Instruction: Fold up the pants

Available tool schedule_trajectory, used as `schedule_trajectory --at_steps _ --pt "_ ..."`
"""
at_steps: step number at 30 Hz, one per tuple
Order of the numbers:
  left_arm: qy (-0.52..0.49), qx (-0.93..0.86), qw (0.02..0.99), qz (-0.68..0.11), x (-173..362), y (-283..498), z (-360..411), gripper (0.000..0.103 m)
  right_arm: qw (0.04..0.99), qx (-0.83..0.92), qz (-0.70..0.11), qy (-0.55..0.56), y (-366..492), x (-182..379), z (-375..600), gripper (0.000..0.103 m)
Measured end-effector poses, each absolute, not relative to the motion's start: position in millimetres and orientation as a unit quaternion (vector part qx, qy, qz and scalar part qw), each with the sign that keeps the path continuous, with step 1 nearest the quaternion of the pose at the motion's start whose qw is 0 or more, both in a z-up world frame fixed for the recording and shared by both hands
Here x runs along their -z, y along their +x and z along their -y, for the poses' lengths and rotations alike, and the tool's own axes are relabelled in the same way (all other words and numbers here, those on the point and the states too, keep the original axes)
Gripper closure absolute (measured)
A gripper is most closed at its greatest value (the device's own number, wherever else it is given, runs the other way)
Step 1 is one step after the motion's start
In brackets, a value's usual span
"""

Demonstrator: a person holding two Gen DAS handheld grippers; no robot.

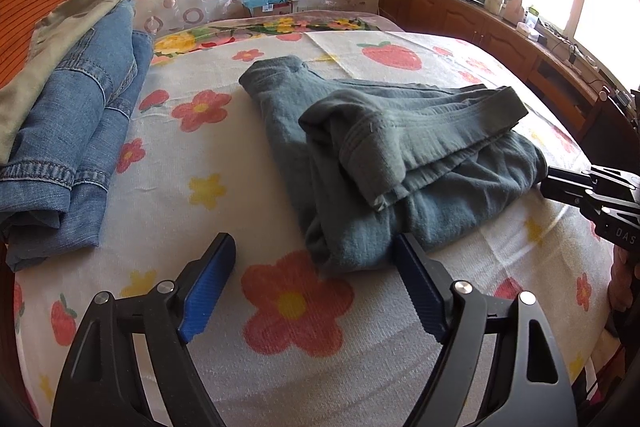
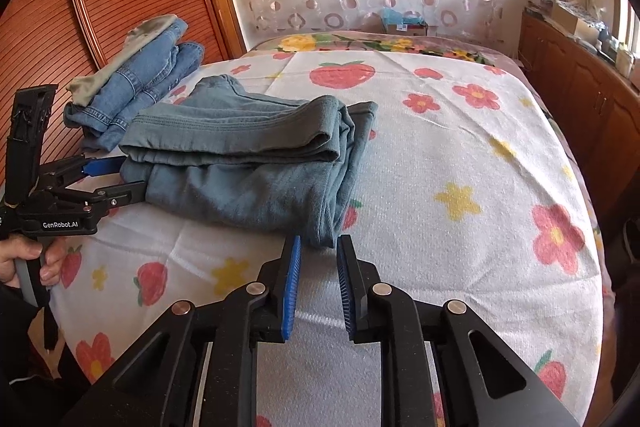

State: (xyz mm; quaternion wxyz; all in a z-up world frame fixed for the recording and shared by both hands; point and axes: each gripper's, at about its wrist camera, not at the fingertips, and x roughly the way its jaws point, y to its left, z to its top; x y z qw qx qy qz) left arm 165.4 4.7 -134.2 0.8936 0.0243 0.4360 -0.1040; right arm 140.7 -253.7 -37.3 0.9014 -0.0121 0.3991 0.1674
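Across the bed's floral blanket [image 1: 208, 155], the grey-green pants [image 1: 400, 163] lie mid-bed as a thick bundle, waistband doubled over the top, so the folding looks mostly done. A stack of folded jeans [image 1: 80, 131] sits well apart by the wardrobe side, likely as finished work. The left gripper [image 1: 316, 259] stands wide open, its right finger touching the bundle's near corner, perhaps to square it. The right gripper [image 2: 318, 259] hovers just before another corner, jaws parted by a narrow gap, holding nothing. Lower layers of the pants are hidden.
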Motion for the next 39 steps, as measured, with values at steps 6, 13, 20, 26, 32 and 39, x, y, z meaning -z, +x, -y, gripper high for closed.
schedule_trajectory --at_steps 6,13,20,26,32,39 --pt "0.014 0.117 0.902 -0.416 127 160 -7 0.047 0.903 -0.176 -0.392 -0.022 146 29 247 0.068" --pt "0.016 0.136 0.899 -0.416 126 163 1 0.068 0.893 -0.167 -0.418 -0.034 164 40 240 0.068" --pt "0.014 0.143 0.903 -0.404 117 155 2 0.087 0.893 -0.191 -0.408 -0.017 163 35 245 0.092" --pt "0.006 0.148 0.91 -0.388 103 128 -1 0.087 0.896 -0.207 -0.393 -0.01 139 25 251 0.093" --pt "0.002 0.156 0.907 -0.39 105 98 0 0.087 0.893 -0.216 -0.394 -0.006 104 28 259 0.093" --pt "0.013 0.155 0.907 -0.391 103 78 8 0.087 0.896 -0.218 -0.388 -0.003 75 22 269 0.093"
